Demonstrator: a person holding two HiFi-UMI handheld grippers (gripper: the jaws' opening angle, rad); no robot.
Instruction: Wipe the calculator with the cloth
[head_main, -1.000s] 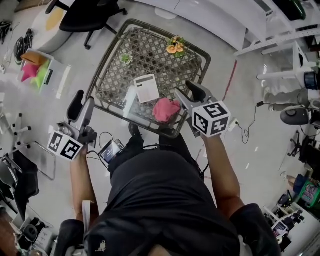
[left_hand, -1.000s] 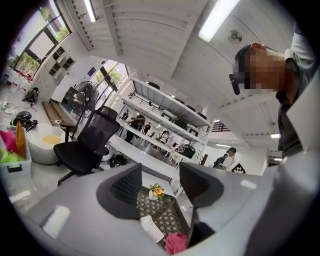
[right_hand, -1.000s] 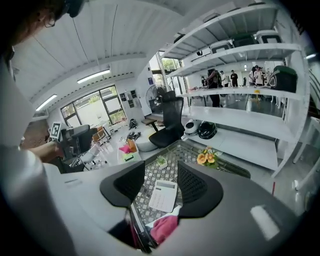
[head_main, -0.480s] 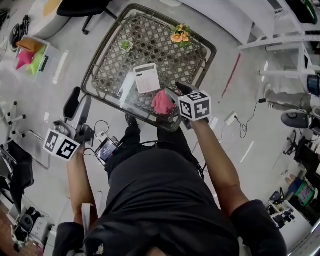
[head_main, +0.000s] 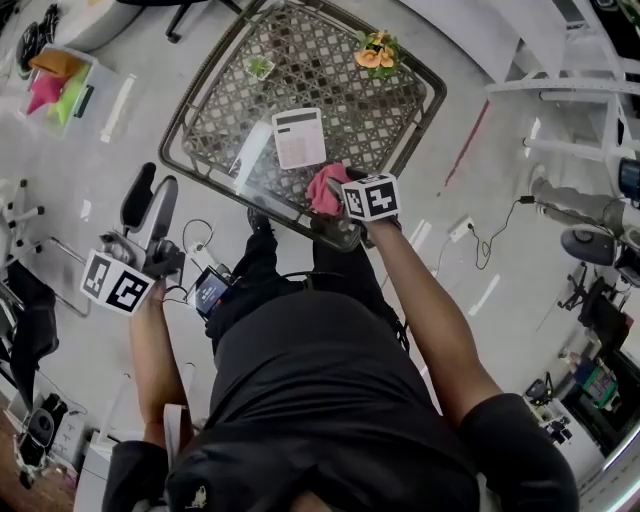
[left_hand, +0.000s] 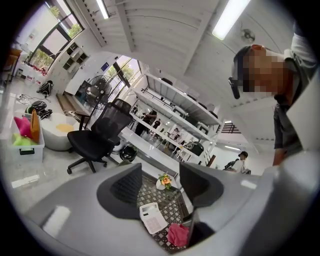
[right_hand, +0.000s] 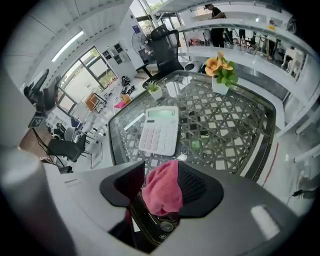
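From the head view, our right gripper (head_main: 338, 188) reaches over the near edge of the lattice table (head_main: 215, 95), its jaws clamped on the pink cloth (head_main: 323, 190). The calculator (head_main: 299, 138) lies flat just beyond the cloth, its key print too small to read. Our left gripper (head_main: 148, 197) hangs off to the left, well apart from the table. Both marker cubes carry black-and-white square patterns.

In the left gripper view, the jaws stand apart with nothing between them.

In the right gripper view, the bunched cloth fills the gap between the jaws. The calculator rests ahead of it, and an orange flower pot (right_hand: 220, 75) stands at the far side.
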